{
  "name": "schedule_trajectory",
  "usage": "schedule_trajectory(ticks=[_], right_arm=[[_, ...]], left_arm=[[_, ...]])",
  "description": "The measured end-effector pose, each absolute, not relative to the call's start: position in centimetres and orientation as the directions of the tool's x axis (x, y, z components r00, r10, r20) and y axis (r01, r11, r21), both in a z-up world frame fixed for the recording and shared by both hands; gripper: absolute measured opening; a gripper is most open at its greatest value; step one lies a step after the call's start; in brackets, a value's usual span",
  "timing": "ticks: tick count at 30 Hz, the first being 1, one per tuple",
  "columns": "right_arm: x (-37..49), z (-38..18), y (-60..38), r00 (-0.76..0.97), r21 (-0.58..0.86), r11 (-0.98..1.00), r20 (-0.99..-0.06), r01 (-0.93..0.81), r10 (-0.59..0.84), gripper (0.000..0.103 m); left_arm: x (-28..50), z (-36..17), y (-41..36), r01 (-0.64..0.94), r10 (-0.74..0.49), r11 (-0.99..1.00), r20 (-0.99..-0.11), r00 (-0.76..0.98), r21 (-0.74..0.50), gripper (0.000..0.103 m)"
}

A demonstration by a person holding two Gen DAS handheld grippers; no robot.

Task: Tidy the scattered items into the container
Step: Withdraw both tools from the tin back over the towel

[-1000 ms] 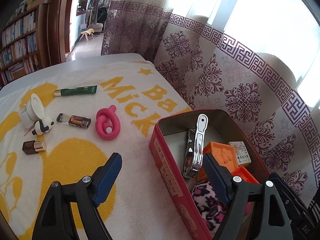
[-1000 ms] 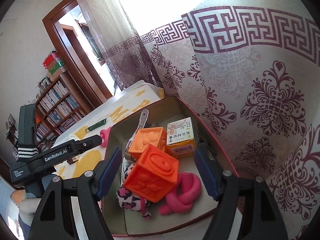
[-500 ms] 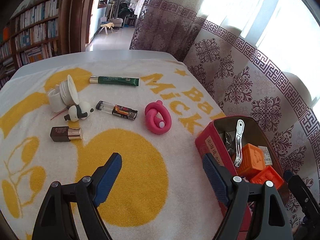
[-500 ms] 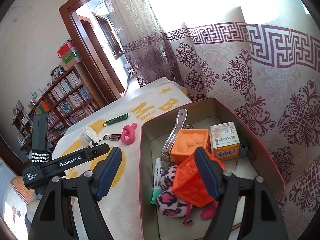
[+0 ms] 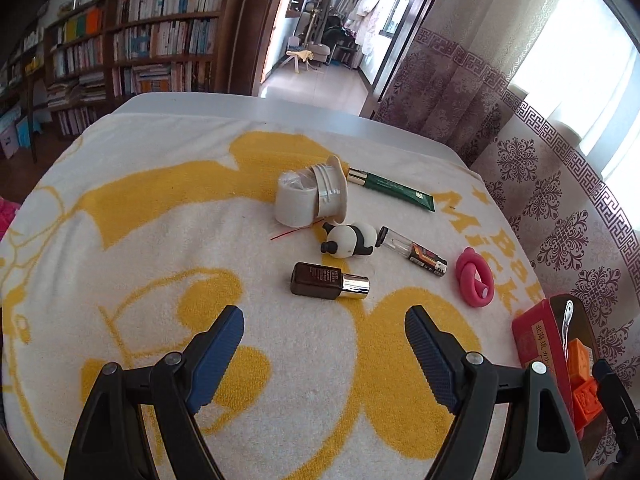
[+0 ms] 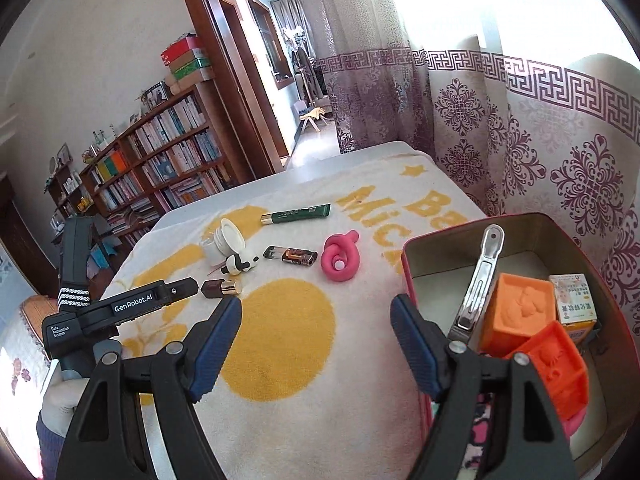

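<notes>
My left gripper point(image 5: 324, 344) hangs open and empty over the yellow-and-white towel point(image 5: 160, 264), just short of a brown bottle with a gold cap point(image 5: 330, 281). Beyond it lie a panda toy point(image 5: 352, 241), a white jar with its lid point(image 5: 310, 198), a green tube point(image 5: 390, 189), a lighter point(image 5: 414, 252) and a pink knot toy point(image 5: 475, 278). My right gripper point(image 6: 316, 340) is open and empty, beside the red tin point(image 6: 520, 230). The tin holds orange blocks point(image 6: 520, 312), a metal clip point(image 6: 478, 280) and a small box point(image 6: 572, 300). The pink knot toy point(image 6: 340, 258) lies left of the tin.
The left gripper's body point(image 6: 120, 312) and the hand that holds it show at the left of the right wrist view. Patterned curtains point(image 6: 520, 120) hang close behind the tin. Bookshelves point(image 5: 140, 48) and a doorway point(image 6: 280, 60) stand beyond the table's far edge point(image 5: 280, 108).
Both grippers have swung left, away from the tin and toward the scattered items. The tin has slid to the right edge of both views. Both stay open and empty.
</notes>
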State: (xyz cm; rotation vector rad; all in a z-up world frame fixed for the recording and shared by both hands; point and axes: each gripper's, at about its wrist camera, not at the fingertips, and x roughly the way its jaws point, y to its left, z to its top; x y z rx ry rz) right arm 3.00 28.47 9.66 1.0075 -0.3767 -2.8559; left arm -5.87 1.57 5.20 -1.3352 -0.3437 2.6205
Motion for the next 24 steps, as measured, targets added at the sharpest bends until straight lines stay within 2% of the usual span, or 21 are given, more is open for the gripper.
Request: schedule_trajectory(ticks=[14,24], right_arm=[[-3.9,6.4,24.0,-0.699,0.197,-0.98,-0.698,0.021,-0.155,0.08],[-10.1,3.8,24.7,-0.653,0.18,-0.979,-0.754,-0.094,-0.076,0.08]], left_arm=[[-7.1,3.4,-2.7,0.01,0.236,-0.955,-0.781,-0.578,-0.296,0.085],[-7.8,2.1,-3.8,0.026,0.233,-0.954,-0.793,-0.563,-0.299,0.085]])
